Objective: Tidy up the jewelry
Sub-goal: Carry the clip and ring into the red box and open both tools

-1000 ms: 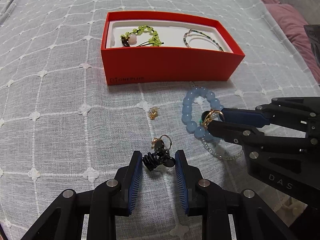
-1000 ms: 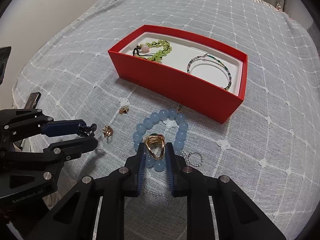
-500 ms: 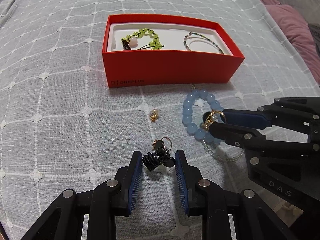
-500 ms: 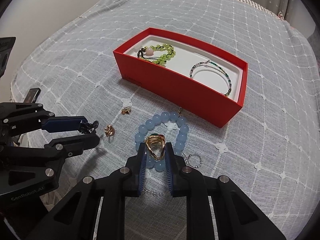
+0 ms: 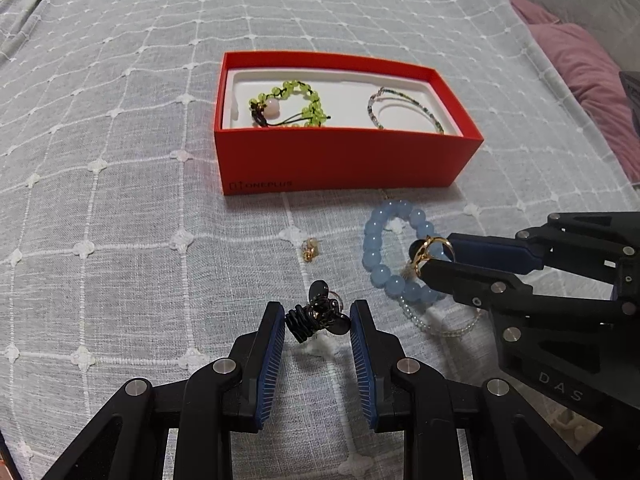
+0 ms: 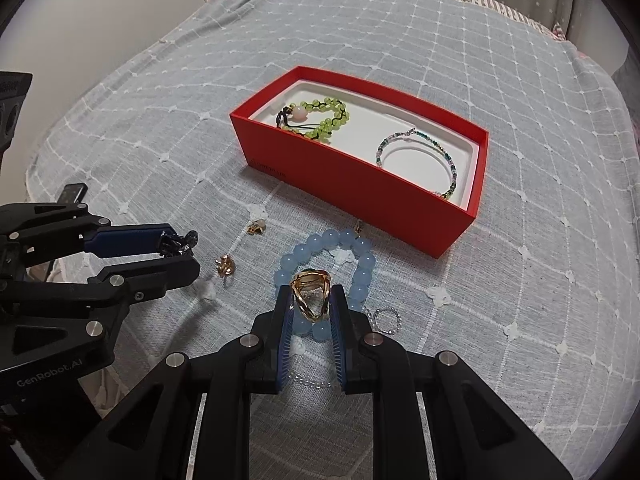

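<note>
1. Grey quilted bedspread (image 5: 120, 160) holds the red box (image 5: 340, 160) at the far side.
2. Both narrow grips are loaded: left gripper (image 5: 318, 322) pinches a black ornament (image 5: 316, 316), right gripper (image 6: 311, 300) a gold ring (image 6: 311, 294).
3. Carry each over the box rim, then release low.
4. Compared with a second ago, both views sit higher; the grips are unchanged.

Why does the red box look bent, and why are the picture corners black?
Right wrist view: the fisheye lens bows the red box and leaves dark rounded corners. Left wrist view: the bedspread grid curves too; light is soft, with only a faint shadow below the black jewelry.
</note>
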The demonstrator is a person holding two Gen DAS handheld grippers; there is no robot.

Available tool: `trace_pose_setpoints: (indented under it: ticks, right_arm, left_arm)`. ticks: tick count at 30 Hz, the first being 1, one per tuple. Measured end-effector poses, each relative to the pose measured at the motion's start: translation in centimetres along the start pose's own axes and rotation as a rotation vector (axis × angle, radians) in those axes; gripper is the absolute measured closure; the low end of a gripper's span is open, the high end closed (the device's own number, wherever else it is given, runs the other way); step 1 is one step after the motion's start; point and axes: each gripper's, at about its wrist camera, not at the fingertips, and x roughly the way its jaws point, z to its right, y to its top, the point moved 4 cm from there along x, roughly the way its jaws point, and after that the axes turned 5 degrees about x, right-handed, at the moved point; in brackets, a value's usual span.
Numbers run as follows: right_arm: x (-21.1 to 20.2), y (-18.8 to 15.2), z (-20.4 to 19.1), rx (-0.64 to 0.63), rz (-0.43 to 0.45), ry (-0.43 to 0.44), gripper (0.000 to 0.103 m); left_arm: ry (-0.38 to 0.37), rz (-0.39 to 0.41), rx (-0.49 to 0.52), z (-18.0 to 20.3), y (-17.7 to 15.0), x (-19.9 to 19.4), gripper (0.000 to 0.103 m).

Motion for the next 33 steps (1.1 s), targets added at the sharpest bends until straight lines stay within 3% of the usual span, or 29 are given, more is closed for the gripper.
trace_pose_setpoints:
  ticks: [33]
  right_arm:
    - [-4.5,3.2,3.8,0.144,0.148,0.035,0.084]
  left_arm:
    - [-0.021,0.149,-0.059,0.6,5.0,-2.3,0.076]
